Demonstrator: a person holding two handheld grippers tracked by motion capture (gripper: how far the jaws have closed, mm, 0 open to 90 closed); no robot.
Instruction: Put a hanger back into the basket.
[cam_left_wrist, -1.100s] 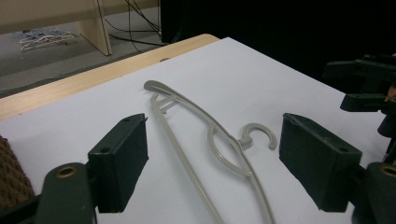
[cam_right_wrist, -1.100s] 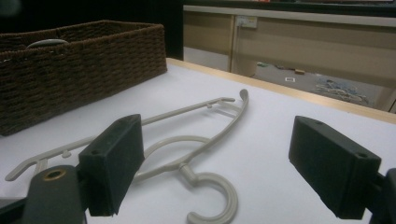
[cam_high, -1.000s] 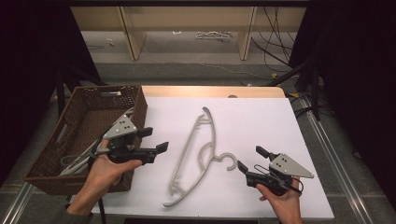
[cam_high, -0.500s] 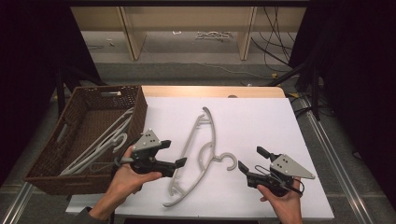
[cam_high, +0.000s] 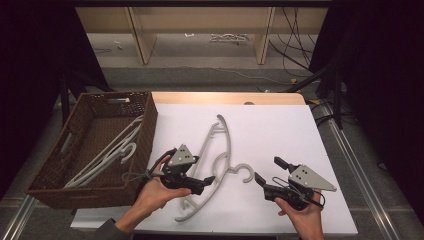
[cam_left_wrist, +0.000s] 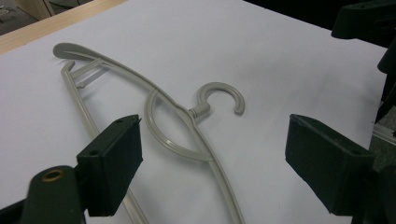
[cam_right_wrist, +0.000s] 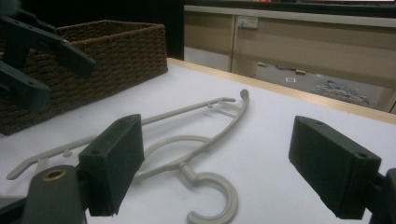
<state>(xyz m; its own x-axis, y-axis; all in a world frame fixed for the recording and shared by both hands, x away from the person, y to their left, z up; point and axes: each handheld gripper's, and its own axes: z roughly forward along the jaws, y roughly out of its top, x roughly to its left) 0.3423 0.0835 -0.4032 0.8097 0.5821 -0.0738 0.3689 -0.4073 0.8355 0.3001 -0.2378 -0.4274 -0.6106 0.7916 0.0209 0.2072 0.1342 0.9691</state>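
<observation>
Holding both tongs released, we hover our left tongs (cam_high: 207, 184) over the grey hanger (cam_high: 222, 150) on the counter (cam_high: 280, 130), our right tongs (cam_high: 265, 170) beside its hook.

High view looks down from above; both gripper views sit low, sharing the hanger (cam_high: 214, 165) from opposite sides

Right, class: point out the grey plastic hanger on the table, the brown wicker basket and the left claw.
grey plastic hanger (cam_high: 243, 171): high view, hook.
brown wicker basket (cam_high: 150, 120): high view, right wall.
left claw (cam_high: 206, 184): high view, between its tips.
</observation>
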